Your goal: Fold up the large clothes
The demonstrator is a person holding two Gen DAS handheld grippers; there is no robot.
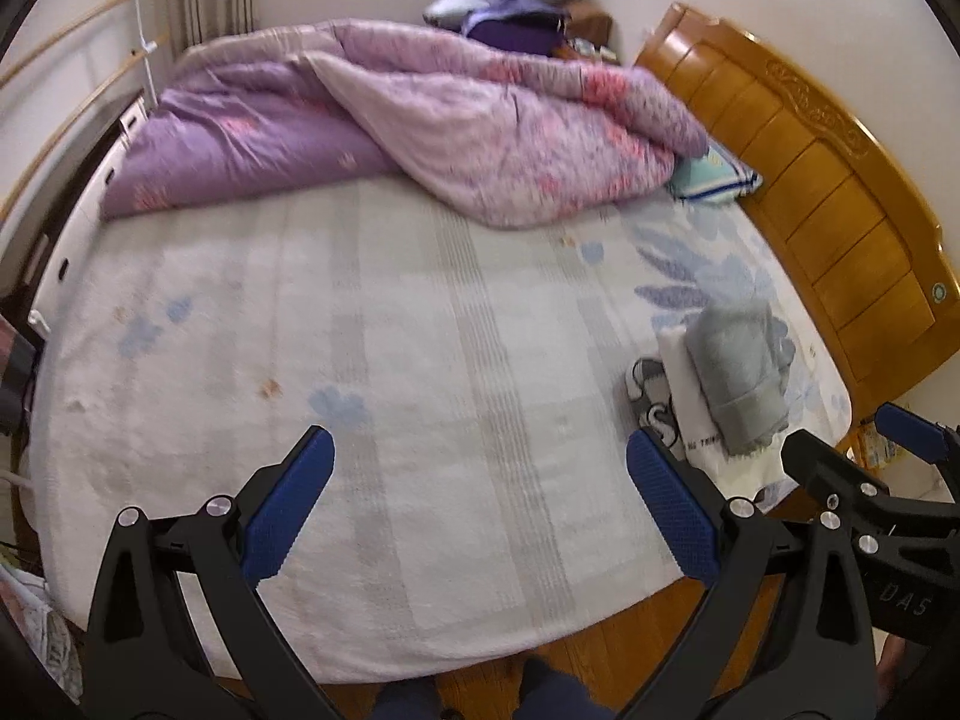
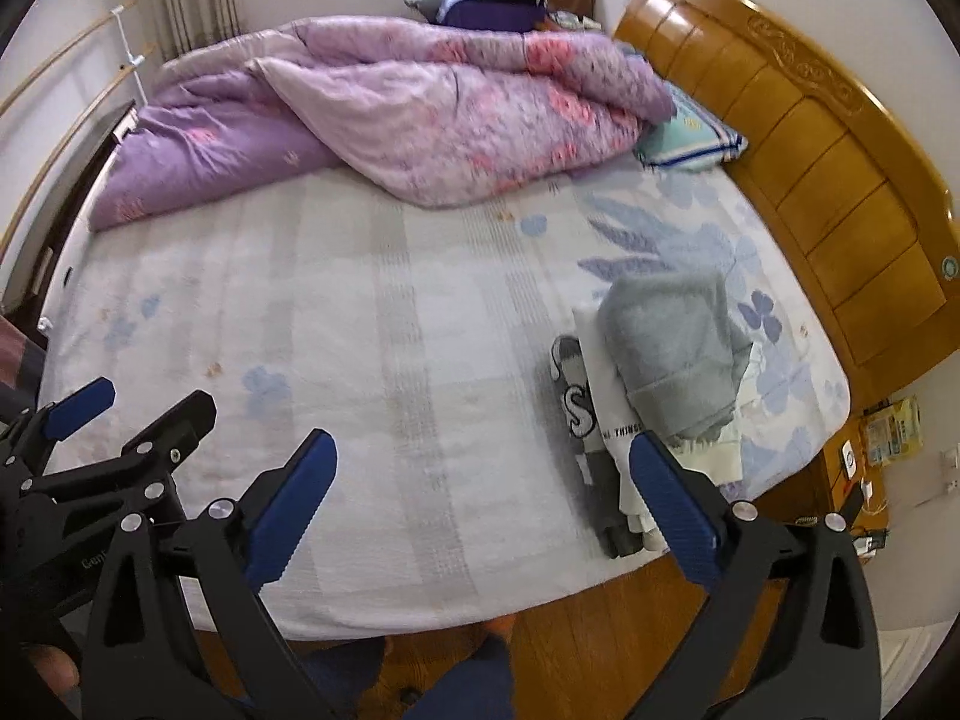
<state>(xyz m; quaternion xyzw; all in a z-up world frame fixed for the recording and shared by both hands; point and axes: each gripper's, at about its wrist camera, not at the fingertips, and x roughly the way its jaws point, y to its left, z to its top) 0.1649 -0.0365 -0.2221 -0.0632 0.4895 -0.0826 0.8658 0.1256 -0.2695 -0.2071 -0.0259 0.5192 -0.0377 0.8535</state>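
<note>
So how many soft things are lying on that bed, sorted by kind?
Folded clothes in the pile near the headboard: 3, namely grey fleece garment, white printed top, black-and-white garment
Purple floral quilts: 1
Striped pillows: 1
Total: 5
More clothes may be hidden lower in the pile.

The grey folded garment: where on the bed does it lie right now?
The grey folded garment lies on the bed's right side, near the wooden headboard, on top of a white garment, just beyond the right gripper.
</note>
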